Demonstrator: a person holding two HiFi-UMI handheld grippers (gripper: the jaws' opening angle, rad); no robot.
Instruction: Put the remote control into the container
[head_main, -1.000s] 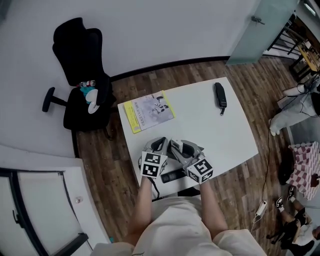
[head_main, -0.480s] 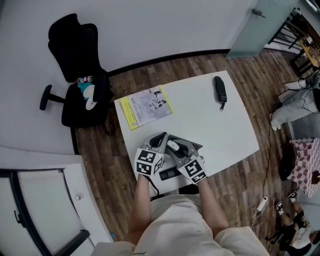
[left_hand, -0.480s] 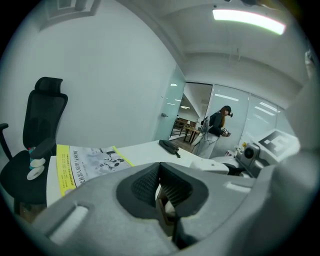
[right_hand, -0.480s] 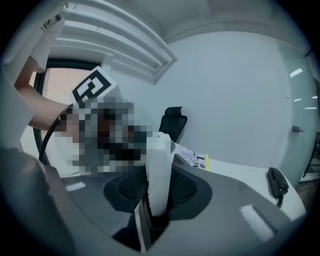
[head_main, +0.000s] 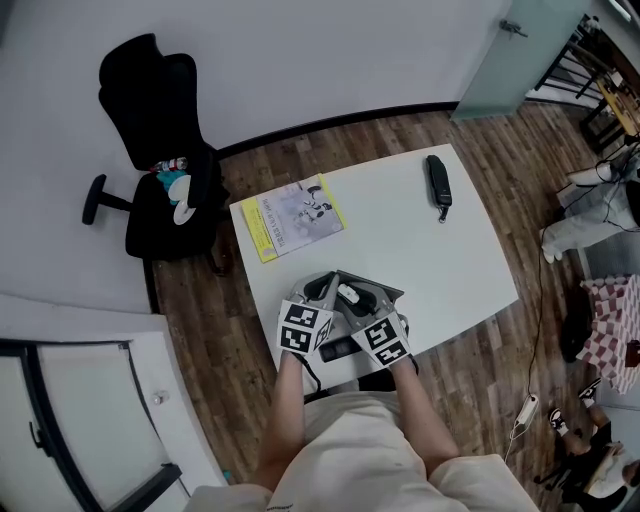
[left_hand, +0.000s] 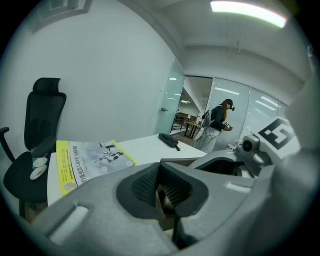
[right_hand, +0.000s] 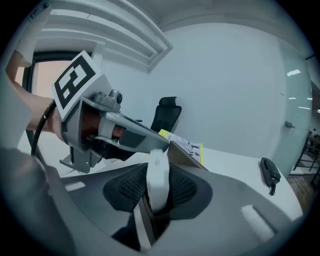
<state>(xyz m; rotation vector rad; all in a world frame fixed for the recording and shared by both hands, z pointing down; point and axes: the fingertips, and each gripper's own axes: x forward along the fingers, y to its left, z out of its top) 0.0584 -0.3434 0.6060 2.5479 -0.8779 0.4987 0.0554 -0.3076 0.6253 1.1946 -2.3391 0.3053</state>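
A white remote control (right_hand: 159, 175) stands tilted between the pads of my right gripper (right_hand: 157, 192), its far end over the brown, grey-sided container (head_main: 385, 293) at the table's front edge. The jaws have just been opening a little, but the pads still lie against the remote (head_main: 346, 294). My left gripper (left_hand: 159, 192) is shut on the container's thin brown wall (left_hand: 161, 207). In the head view both grippers, left (head_main: 322, 290) and right (head_main: 355, 300), meet at the container. A second, black remote (head_main: 438, 184) lies far off at the table's back right.
A yellow-edged booklet (head_main: 293, 216) lies at the table's back left. A black office chair (head_main: 160, 150) stands past the table's left corner. Another dark device (head_main: 338, 349) lies at the front edge between my hands. A person (left_hand: 220, 120) stands behind the glass wall.
My right gripper has sunk toward the container with the white remote and rolled a little. The left gripper has stayed on the container's wall.
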